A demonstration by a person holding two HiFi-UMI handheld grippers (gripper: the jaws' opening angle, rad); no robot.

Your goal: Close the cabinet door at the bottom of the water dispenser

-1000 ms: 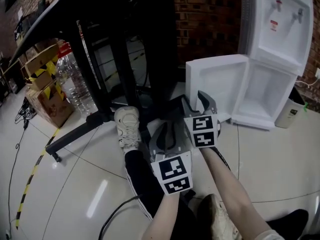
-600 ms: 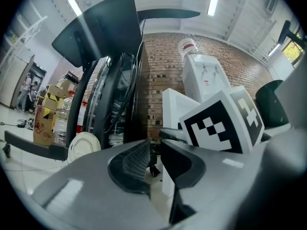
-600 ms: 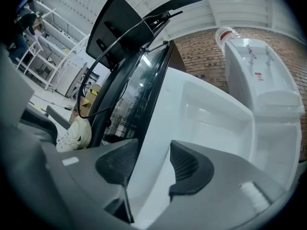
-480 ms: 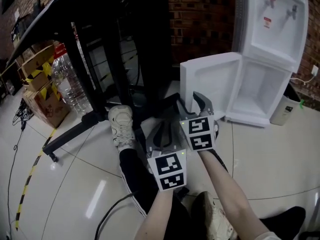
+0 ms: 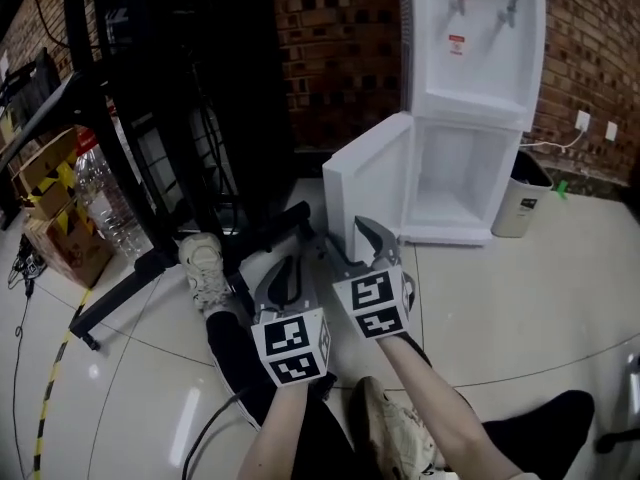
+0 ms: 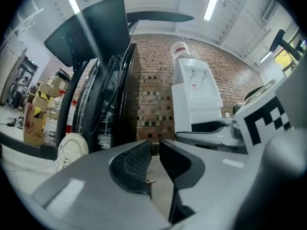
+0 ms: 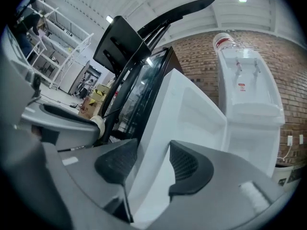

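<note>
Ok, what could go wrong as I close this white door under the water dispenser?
The right tool is opening, with the free edge of the white cabinet door between its jaws, ungripped, so a push may slip off. A hard swing could slam the door and rock the white water dispenser with its clear bottle on top.

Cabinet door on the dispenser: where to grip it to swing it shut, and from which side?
Grip the door at its free vertical edge, coming edge-on from the front, one jaw on each face. It's a thin panel standing wide open, and that edge is farthest from where it pivots, so it likely gives most leverage. The right tool straddles it, jaws opening, not pressing.
</note>
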